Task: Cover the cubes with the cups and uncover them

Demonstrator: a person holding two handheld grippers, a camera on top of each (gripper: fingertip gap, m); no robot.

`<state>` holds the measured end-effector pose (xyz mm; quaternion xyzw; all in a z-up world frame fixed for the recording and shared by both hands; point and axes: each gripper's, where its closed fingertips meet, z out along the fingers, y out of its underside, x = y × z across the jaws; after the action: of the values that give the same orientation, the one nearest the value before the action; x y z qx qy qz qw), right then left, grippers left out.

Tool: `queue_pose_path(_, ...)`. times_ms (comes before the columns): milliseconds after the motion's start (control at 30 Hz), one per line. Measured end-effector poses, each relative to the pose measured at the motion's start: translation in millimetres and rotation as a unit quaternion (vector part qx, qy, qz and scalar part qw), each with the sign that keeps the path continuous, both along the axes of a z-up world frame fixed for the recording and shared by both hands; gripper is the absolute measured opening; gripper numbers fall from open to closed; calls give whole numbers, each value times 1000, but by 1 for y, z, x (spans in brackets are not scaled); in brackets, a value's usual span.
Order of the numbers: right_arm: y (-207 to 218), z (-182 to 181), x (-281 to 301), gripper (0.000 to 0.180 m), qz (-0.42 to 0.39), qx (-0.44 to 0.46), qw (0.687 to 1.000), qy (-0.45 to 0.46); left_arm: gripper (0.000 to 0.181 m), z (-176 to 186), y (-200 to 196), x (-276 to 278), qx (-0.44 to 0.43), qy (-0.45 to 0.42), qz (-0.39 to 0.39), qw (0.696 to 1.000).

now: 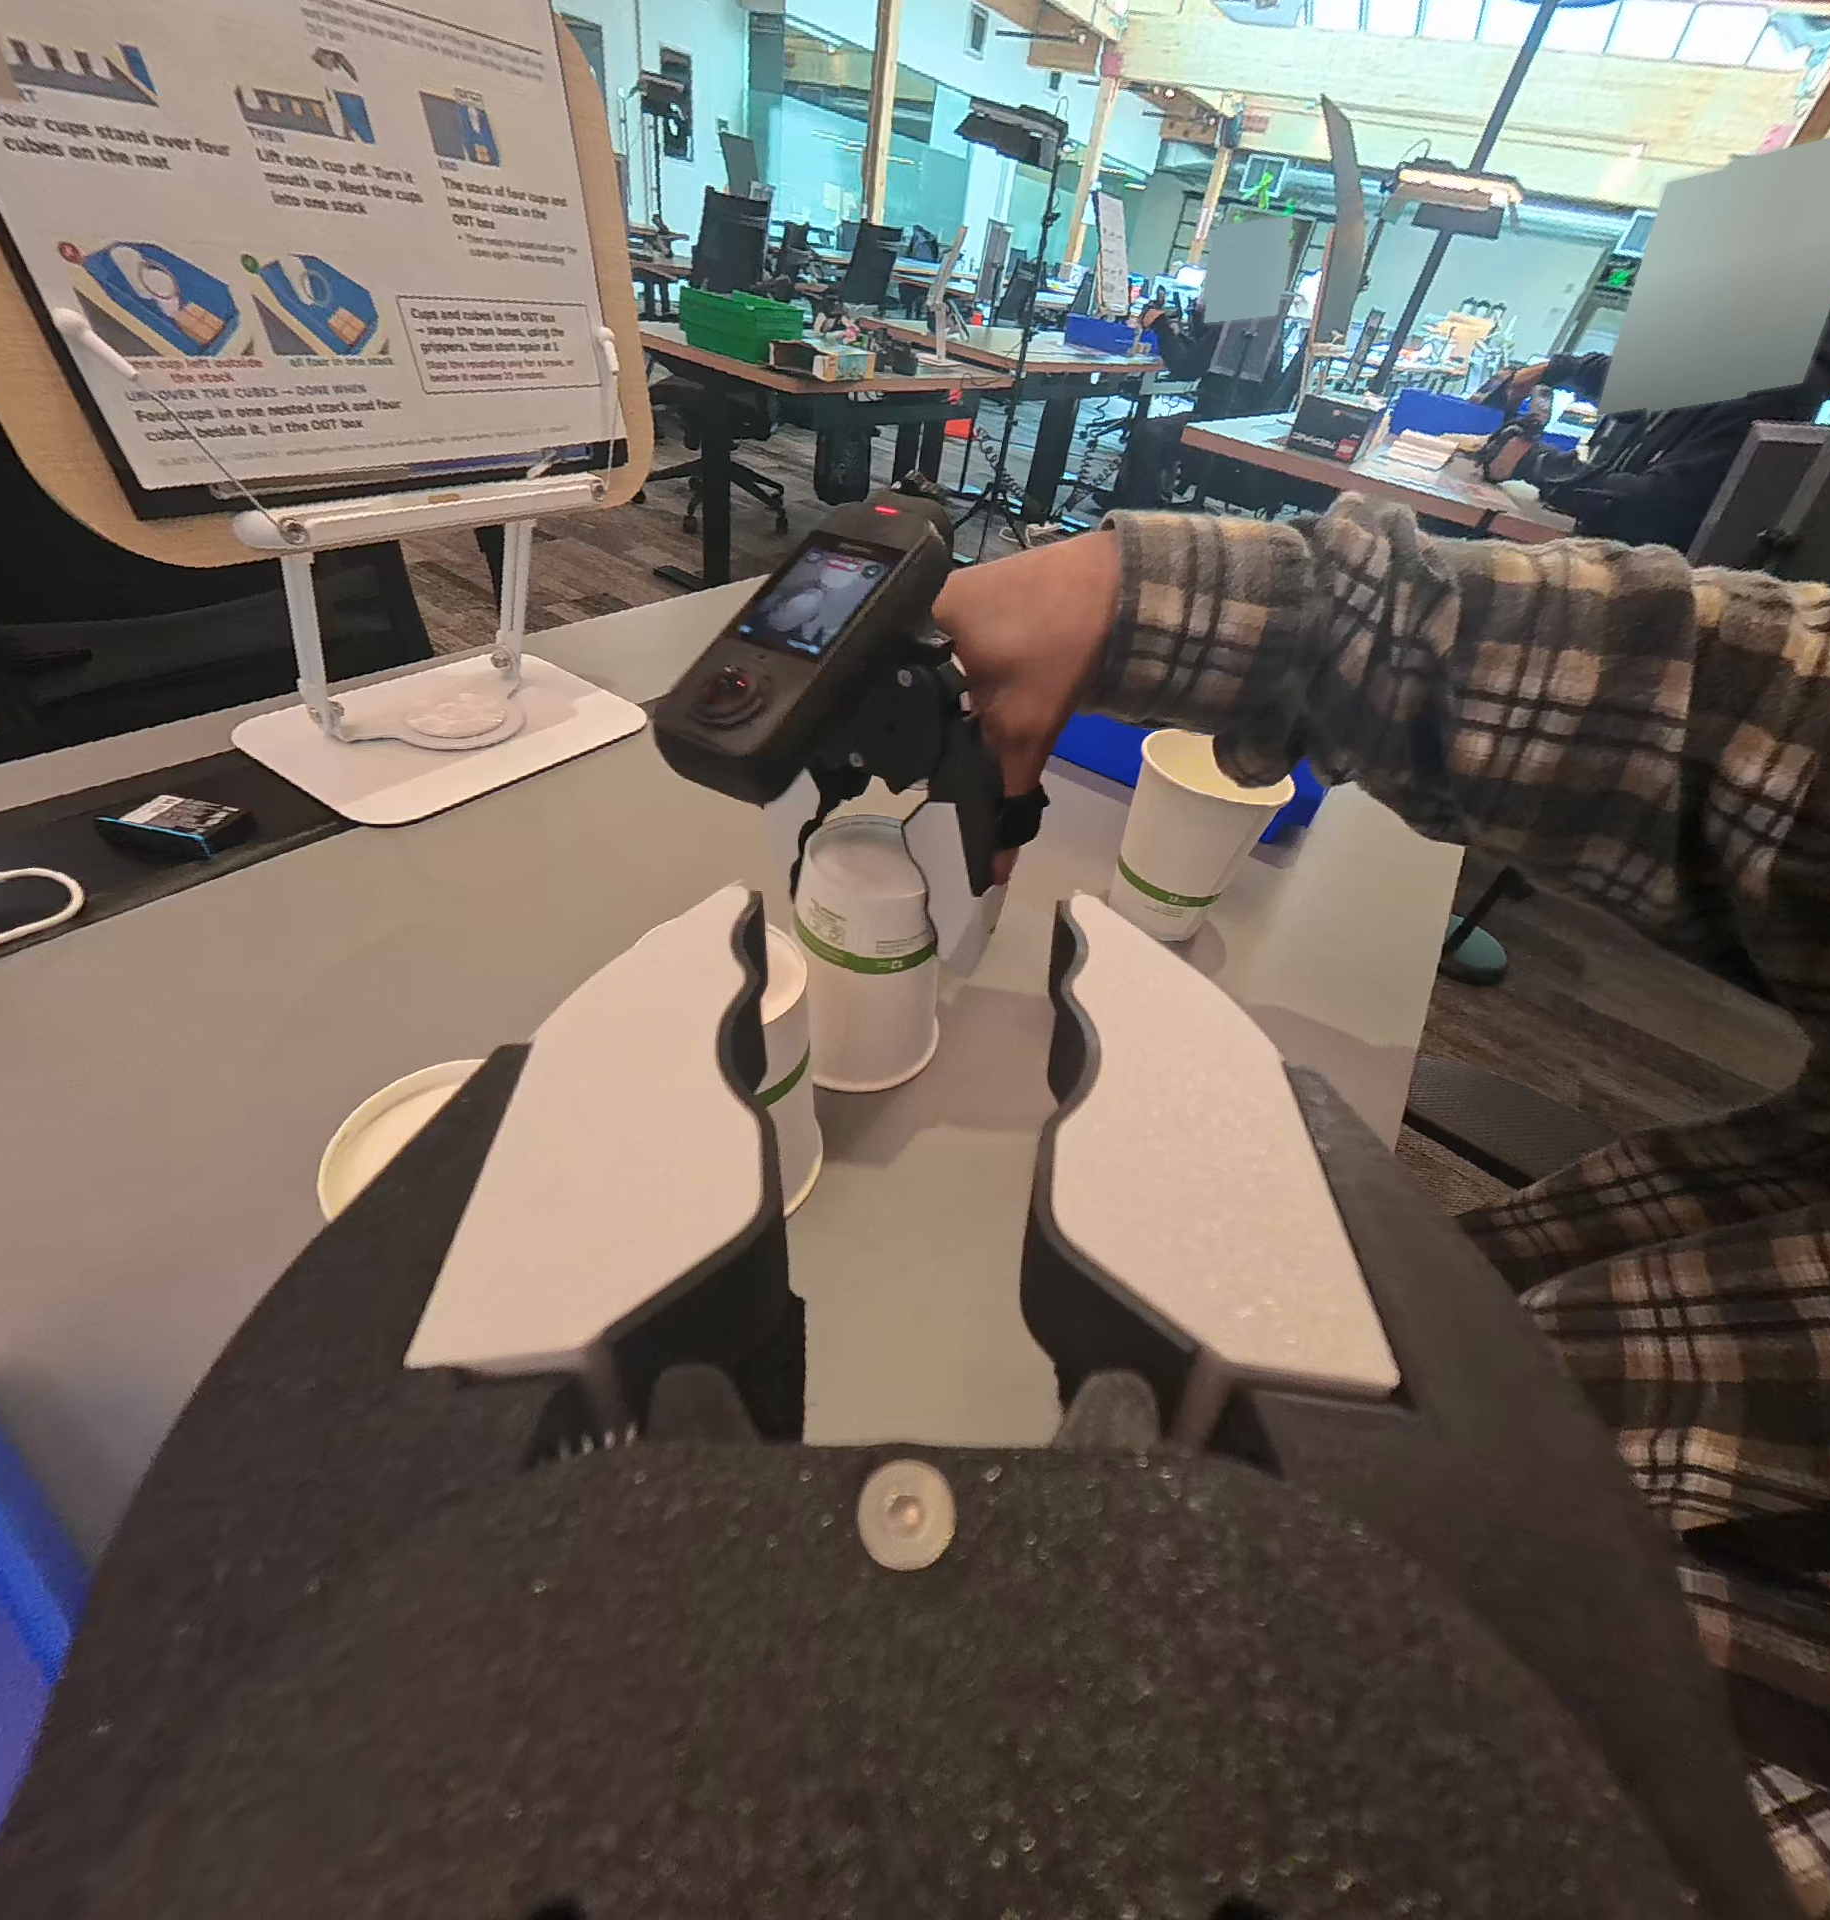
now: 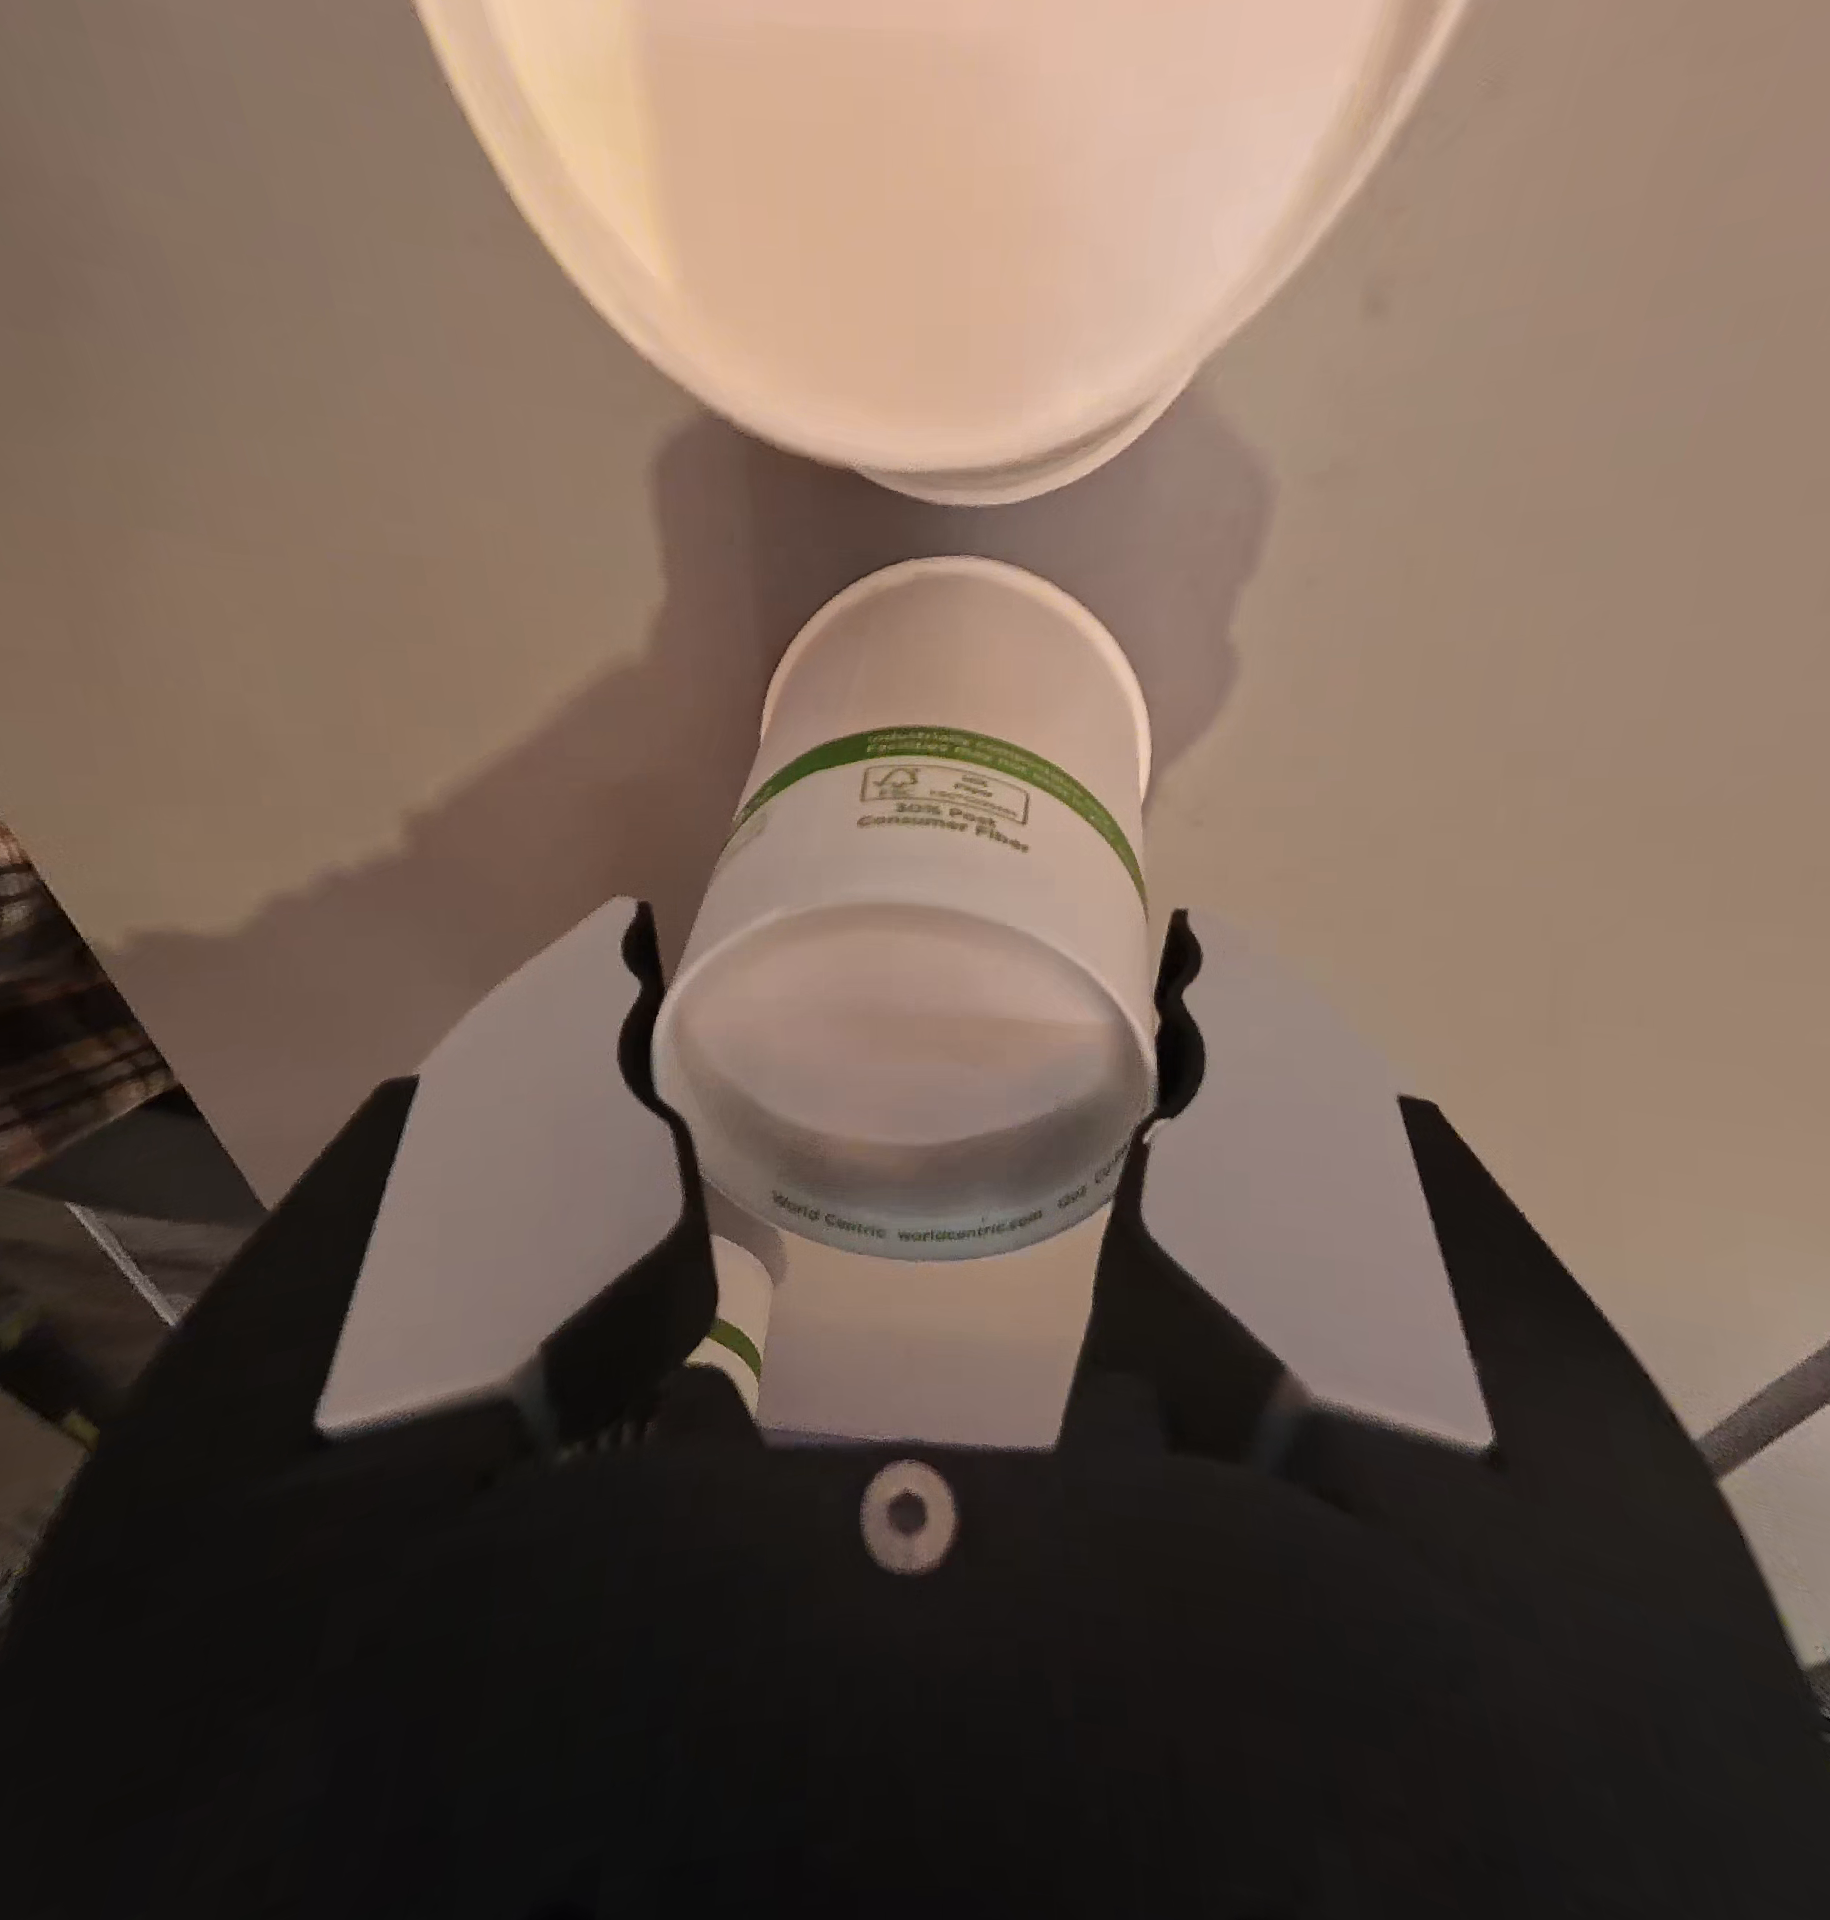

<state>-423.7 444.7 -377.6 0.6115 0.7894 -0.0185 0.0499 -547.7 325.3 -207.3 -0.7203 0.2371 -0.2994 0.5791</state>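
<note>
Grey table [image 1: 267, 1039] first. Right gripper [image 2: 906, 1029] is clamped around the base of an upside-down cup [image 2: 942, 935] mid-table. Left gripper [image 1: 906, 997] hangs just in front of it, jaws wide, holding nothing. Can't see any cubes.

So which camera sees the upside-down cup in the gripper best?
The right wrist view: the upside-down cup fills the middle, its base between the right gripper fingers, which touch both sides. The left wrist view shows the same cup farther off, standing mouth down on the grey table.
</note>
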Motion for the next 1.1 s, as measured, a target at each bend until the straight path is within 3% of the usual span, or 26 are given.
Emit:
queue_pose_path(733,2,55,18,91,-9,39,998,42,53,0,2,4,-12,-35,-11,999)
queue_pose_path(967,-10,116,18,91,-43,31,977,207,55,4,3,4,-23,-106,-33,994)
queue_pose_path(1100,-28,159,7,91,-89,18,910,406,56,9,7,12,-30,-166,-49,984)
